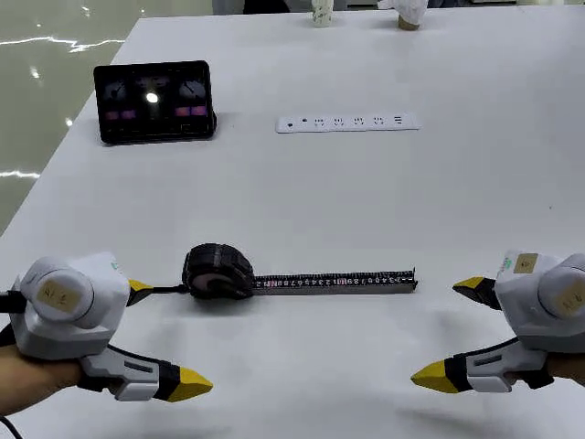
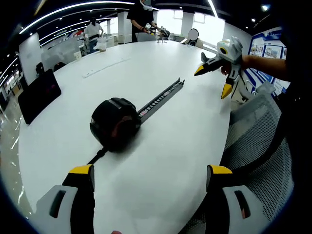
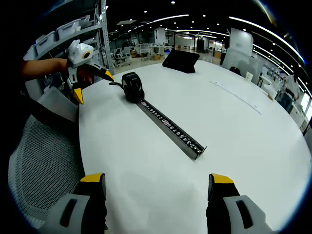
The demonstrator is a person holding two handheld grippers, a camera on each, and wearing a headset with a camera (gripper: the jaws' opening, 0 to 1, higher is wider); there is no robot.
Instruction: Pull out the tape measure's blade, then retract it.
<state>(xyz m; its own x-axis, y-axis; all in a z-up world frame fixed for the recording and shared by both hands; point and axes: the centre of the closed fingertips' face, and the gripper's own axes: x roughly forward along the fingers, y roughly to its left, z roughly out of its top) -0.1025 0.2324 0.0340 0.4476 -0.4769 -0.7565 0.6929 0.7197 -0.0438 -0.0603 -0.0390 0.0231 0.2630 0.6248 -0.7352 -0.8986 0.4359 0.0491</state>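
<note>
Yellow tips of the left tool [image 1: 169, 336] and the right tool [image 1: 446, 330] are hanging spread wide over the near edge of the white tabletop [image 1: 366, 201], both pinching nothing. Between them the tape measure [image 1: 233, 274] is lying flat, black case [image 1: 216, 269] near the left tool, its blade [image 1: 334, 281] running out along the tabletop toward the right tool, hook end [image 1: 413, 277] stopping short of that tool's upper jaw. A thin black strap [image 1: 164, 290] is trailing from the case toward the left tool's upper tip, touching or just shy, cannot tell. Pull-out is looking done; retracting is looking like the step in hand. Risks, judging from here: nothing is holding the case, so a push on the release is likely skidding or tipping it; a freed blade is likely whipping back fast, hook slapping the case or kicking sideways; a tool closing on the thin blade is likely slipping off or kinking it; the strap is likely snagging a jaw. Writing: blade numerals are showing best in the right gripper view, running 1 to 9 in repeats, some red figures between, finer print not reading. Small stickers [image 1: 524, 263] on the tool bodies are not reading either. Further back a white power strip [image 1: 347, 122] is lying flat, no label legible; a dark tablet [image 1: 154, 101] is standing propped, screen glowing, no text legible; a pale cup [image 1: 322, 11] is sitting at the far edge.
</note>
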